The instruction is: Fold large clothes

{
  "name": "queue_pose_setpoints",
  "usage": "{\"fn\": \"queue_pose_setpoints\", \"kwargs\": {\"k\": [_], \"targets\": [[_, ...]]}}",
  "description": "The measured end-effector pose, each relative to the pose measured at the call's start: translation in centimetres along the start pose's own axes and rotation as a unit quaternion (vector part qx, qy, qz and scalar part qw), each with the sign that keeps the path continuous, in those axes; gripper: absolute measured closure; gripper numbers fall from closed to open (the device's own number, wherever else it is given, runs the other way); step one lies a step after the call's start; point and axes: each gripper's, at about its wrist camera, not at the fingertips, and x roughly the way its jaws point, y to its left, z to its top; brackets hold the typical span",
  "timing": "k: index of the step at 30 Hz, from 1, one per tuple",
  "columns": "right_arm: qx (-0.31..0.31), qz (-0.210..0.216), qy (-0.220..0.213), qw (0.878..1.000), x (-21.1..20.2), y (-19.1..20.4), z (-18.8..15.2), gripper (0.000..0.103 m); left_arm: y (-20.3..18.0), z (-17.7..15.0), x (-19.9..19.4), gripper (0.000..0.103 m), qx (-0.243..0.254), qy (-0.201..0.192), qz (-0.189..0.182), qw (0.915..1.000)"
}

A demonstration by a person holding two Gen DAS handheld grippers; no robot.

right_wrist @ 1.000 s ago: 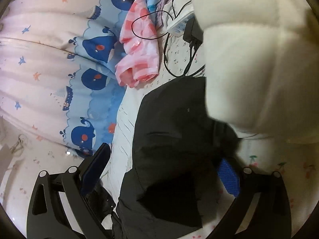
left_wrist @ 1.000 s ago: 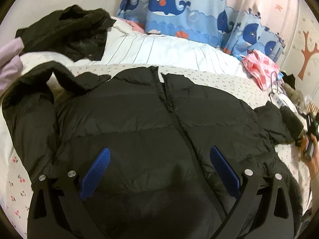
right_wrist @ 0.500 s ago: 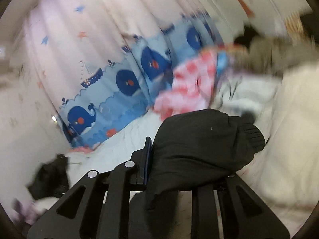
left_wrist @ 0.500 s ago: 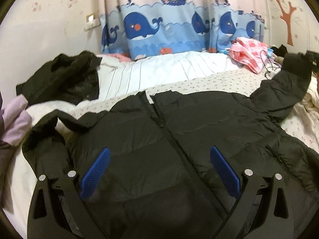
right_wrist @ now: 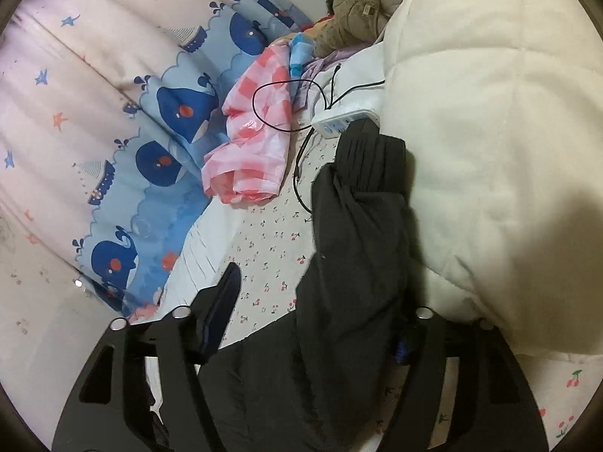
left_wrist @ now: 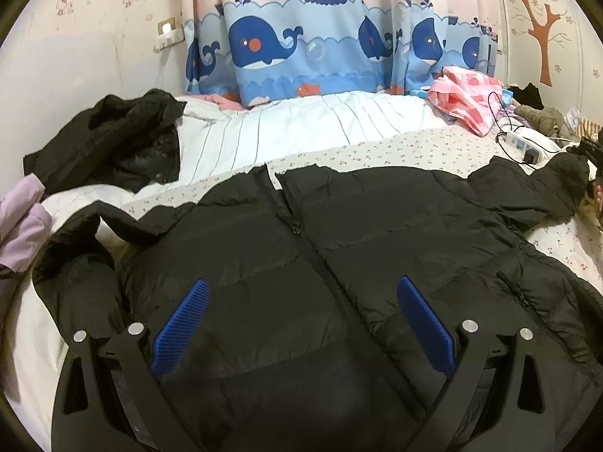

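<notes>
One black jacket (left_wrist: 301, 263) beneath left gripper (left_wrist: 301, 324), jaws apart

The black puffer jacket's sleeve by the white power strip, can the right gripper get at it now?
Probably yes: the sleeve already lies between the right gripper's just-reopened jaws, nothing covering it.

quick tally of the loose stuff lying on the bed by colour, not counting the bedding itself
black: 2, the puffer jacket spread flat and a crumpled black garment
pink checked: 1, a cloth bundle
lilac: 1, a garment at the left edge
white: 1, a power strip
brown: 1, a plush toy
total: 6
</notes>
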Motion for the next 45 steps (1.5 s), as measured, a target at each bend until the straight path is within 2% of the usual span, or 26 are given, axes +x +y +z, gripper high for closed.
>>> {"fn": "queue_pose_setpoints", "kwargs": {"k": [2,3,4,5,9,13,19,23,28,33,36,40,43,45], "targets": [[-0.017,-0.008,0.012,1.000,0.6,0.7,0.2,0.036,0.2,-0.1,0.2,0.007,-0.005,0.004,-0.001,1.0000],[-0.019,-0.014,0.016,1.000,0.6,0.7,0.3,0.059,0.2,-0.2,0.2,0.007,-0.006,0.005,0.000,1.0000],[-0.023,-0.026,0.026,0.999,1.0,0.8,0.4,0.076,0.3,-0.2,0.3,0.007,-0.007,0.007,0.000,0.9999],[-0.024,-0.035,0.030,0.999,1.1,0.9,0.4,0.099,0.4,-0.2,0.3,0.007,-0.009,0.008,-0.001,0.9999],[-0.049,-0.033,0.009,0.998,0.1,1.8,-0.2,0.100,0.9,-0.2,0.3,0.007,-0.016,0.013,-0.004,0.9998],[-0.051,0.012,-0.023,0.998,-1.9,3.0,-0.7,0.100,1.8,-0.2,0.0,0.007,-0.027,0.015,-0.005,0.9995],[-0.067,0.052,-0.036,0.996,-3.5,6.6,-0.1,0.100,4.2,-0.3,0.0,0.007,-0.076,0.030,-0.016,0.9966],[-0.115,0.066,-0.039,0.990,-4.2,11.5,-0.8,0.100,6.3,-0.5,-0.2,0.007,-0.115,0.036,-0.017,0.9926],[-0.219,0.087,-0.040,0.971,-5.0,20.7,-4.4,0.100,9.1,-0.4,-1.4,0.007,-0.151,0.027,-0.002,0.9882],[-0.295,0.147,-0.023,0.944,-4.8,31.3,-10.5,0.100,12.7,-0.8,-2.8,0.007,-0.191,0.016,0.012,0.9814],[-0.329,0.189,0.007,0.925,-4.0,37.2,-16.0,0.100,14.7,-1.0,-3.6,0.007,-0.208,0.010,0.023,0.9778],[-0.376,0.225,0.068,0.896,-2.1,43.1,-26.2,0.100,17.3,-1.3,-4.7,0.007,-0.236,0.007,0.031,0.9711],[-0.397,0.241,0.120,0.878,-0.7,44.9,-34.0,0.100,19.1,-1.6,-5.9,0.007,-0.258,-0.003,0.032,0.9655],[-0.422,0.239,0.160,0.860,0.7,45.4,-40.1,0.100,19.9,-1.7,-6.5,0.007,-0.269,-0.008,0.034,0.9625]]}}
